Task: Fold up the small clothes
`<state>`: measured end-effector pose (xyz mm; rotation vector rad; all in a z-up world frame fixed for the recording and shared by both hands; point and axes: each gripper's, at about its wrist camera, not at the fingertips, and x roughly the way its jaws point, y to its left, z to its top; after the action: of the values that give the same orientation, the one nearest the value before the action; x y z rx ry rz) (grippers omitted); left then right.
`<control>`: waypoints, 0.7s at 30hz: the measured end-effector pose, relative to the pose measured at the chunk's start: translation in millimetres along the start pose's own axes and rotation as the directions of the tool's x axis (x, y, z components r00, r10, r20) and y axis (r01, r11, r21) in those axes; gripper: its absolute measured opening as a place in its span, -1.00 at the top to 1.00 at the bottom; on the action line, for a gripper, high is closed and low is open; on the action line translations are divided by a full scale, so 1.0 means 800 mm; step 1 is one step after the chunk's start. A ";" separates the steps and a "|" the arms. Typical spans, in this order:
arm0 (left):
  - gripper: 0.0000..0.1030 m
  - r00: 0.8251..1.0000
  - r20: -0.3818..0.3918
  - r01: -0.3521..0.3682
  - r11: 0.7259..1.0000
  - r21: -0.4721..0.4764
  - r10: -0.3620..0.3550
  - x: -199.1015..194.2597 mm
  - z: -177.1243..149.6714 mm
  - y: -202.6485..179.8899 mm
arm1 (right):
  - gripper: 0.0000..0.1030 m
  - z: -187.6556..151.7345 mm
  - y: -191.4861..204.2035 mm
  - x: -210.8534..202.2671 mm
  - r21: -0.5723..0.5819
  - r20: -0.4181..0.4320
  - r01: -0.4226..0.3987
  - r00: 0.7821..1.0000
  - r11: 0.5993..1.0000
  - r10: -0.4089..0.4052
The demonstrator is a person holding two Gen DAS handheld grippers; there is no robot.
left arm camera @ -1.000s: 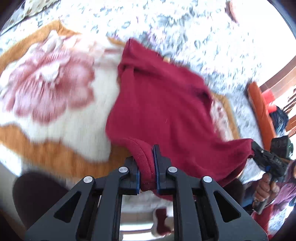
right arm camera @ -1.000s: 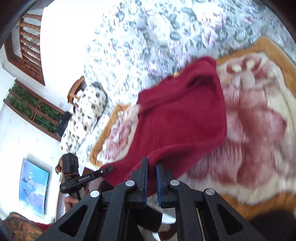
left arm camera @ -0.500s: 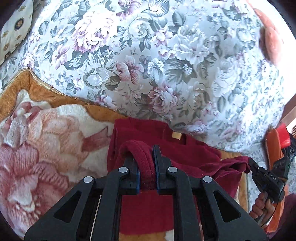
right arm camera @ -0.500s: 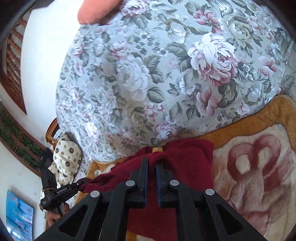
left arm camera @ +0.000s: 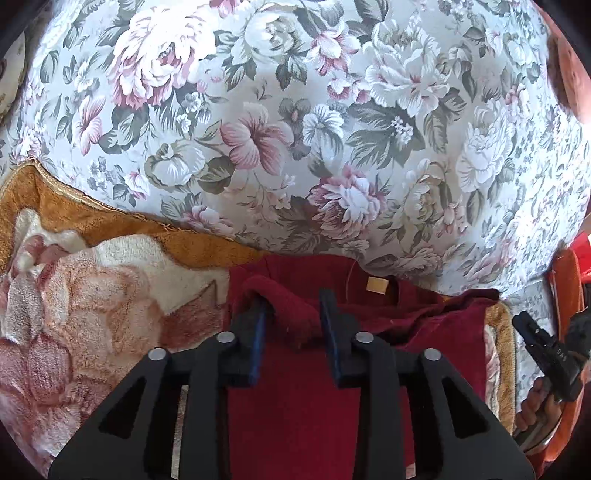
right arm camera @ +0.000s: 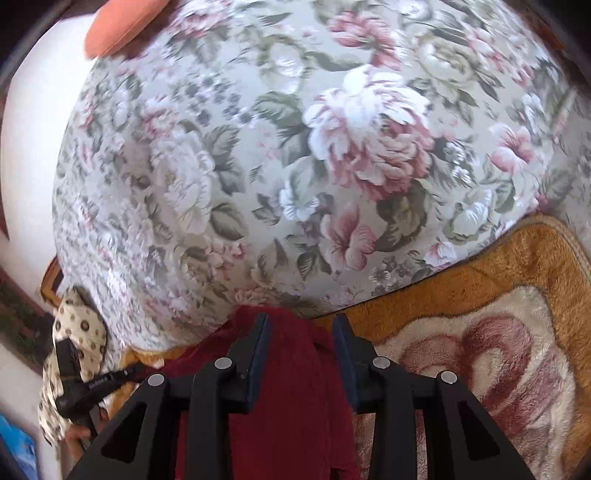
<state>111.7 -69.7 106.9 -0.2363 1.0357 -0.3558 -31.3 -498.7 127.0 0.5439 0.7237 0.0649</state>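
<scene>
A dark red fleece top lies folded on the plush blanket, its collar end with a tan label against the floral sofa back. My left gripper is open, its jaws either side of a loose rolled hem edge. My right gripper is open over the red top at its other corner. Each gripper shows in the other view: the right one in the left wrist view, the left one in the right wrist view.
The orange-bordered blanket with pink flowers covers the sofa seat. An orange cushion sits on top of the sofa back. A patterned cushion lies at the left. An orange armrest is at the right.
Both grippers carried the red top's lower edge up to the collar, folding it in half, then lowered and opened, letting go of the fabric.
</scene>
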 end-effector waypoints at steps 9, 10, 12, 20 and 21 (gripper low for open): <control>-0.38 0.997 0.070 0.021 0.999 -0.030 -0.019 -0.015 0.012 -0.009 | 0.35 -0.040 0.095 0.089 -0.230 -0.108 0.000 0.994 0.973 -0.025; -0.38 0.998 0.065 0.007 1.000 -0.015 -0.006 -0.010 0.007 -0.012 | 0.35 -0.042 0.087 0.104 -0.239 -0.123 0.042 0.990 0.970 -0.073; -0.38 0.999 0.046 -0.011 1.000 0.011 0.011 0.008 -0.007 -0.016 | 0.35 -0.043 0.069 0.133 -0.232 -0.132 0.158 0.973 0.960 -0.192; -0.38 0.982 -0.125 -0.152 0.986 -0.062 0.143 0.106 -0.036 0.030 | 0.41 -0.043 0.019 0.190 -0.202 -0.155 0.245 0.948 0.948 -0.278; -0.39 0.983 -0.132 -0.139 0.987 -0.082 0.127 0.109 -0.035 0.035 | 0.40 -0.042 0.021 0.190 -0.209 -0.162 0.246 0.946 0.946 -0.281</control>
<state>132.0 -78.8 13.9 -0.2270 1.1881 -0.2042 63.8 -432.9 21.1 0.2585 0.9616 -0.0668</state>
